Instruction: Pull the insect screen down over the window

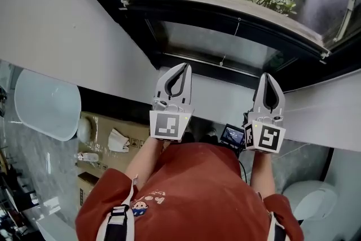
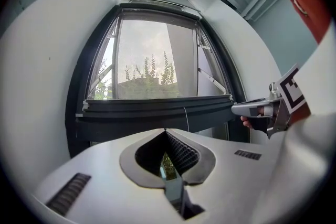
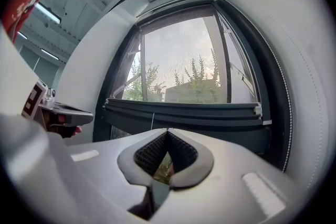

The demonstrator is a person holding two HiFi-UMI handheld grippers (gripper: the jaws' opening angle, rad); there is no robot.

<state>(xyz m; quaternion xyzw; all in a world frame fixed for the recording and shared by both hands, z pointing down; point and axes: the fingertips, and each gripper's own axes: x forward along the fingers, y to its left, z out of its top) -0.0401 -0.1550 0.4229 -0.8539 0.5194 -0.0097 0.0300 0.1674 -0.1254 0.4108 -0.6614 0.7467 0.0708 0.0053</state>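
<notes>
The screen bar point(image 2: 157, 108) runs level, left to right, across mid-frame. The left gripper point(image 1: 182, 66) and right gripper point(image 1: 268, 76) face it, jaws closed on nothing.

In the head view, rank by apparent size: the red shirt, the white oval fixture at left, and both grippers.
1. The red shirt, largest, but nearest the camera.
2. The white oval fixture.
3. The left gripper and the right gripper: they look alike, so unranked.
</notes>
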